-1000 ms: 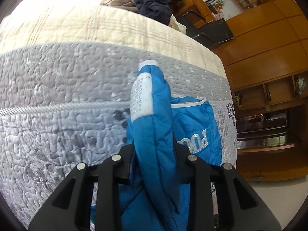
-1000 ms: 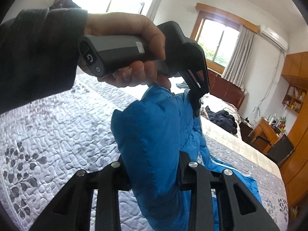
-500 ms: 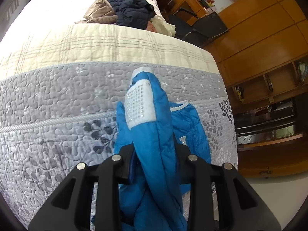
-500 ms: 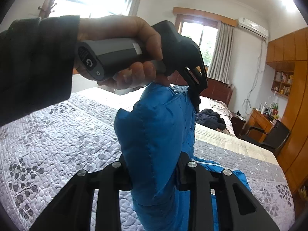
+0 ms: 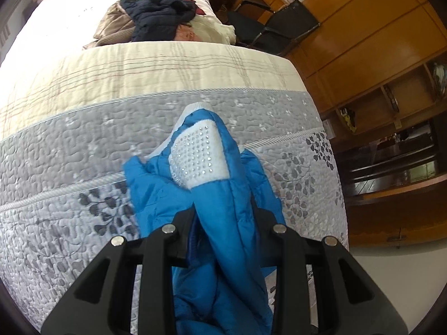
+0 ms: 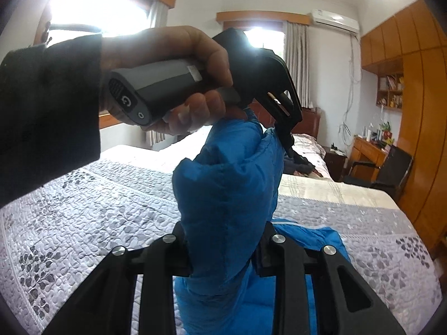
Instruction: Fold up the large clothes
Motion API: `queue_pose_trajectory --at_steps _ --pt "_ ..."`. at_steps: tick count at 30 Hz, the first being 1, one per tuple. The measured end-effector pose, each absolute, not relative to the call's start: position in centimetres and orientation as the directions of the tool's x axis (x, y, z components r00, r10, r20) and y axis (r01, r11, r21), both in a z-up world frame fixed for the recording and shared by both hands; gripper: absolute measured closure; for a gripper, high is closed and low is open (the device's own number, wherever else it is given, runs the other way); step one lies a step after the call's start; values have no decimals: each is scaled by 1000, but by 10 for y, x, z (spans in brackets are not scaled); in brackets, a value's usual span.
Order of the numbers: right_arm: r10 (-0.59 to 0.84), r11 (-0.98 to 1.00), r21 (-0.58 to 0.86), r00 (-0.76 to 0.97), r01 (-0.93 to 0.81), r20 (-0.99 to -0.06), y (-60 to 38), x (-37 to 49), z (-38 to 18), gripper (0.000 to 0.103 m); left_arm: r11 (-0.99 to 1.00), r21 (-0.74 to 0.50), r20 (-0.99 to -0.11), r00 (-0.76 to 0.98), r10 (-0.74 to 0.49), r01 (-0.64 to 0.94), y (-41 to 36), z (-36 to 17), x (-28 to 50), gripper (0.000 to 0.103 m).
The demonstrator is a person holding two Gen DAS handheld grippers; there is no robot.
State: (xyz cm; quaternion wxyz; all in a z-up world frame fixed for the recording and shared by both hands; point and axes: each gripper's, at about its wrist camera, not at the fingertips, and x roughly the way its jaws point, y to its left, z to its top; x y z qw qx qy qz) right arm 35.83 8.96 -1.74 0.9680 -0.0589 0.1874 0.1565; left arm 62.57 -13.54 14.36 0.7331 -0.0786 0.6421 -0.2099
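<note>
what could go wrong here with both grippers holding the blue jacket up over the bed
1. The puffy blue jacket is bunched thickly in the right gripper and left gripper; slick fabric might slip out.
2. Part of the jacket already lies crumpled on the grey quilt, so lowering it may fold it crooked.
3. It hangs near the bed's edge, so a loose part could slide off.

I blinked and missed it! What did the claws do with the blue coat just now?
Both claws lifted the blue coat higher off the grey quilt; the left claw tipped, showing more of the far clothes pile. Nothing was let go: the right claw and the left one stay clamped on it.
</note>
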Motion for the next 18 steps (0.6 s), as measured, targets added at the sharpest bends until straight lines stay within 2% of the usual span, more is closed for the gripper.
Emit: queue_pose_trajectory --at_steps 12,18 --pt "289 955 69 865 -287 -410 23 357 -33 74 904 -327 -936 42 -351 274 -224 111 615 74" --pt "332 942 202 832 -268 -445 -23 365 -53 74 903 -305 -946 12 -323 302 -268 78 615 74"
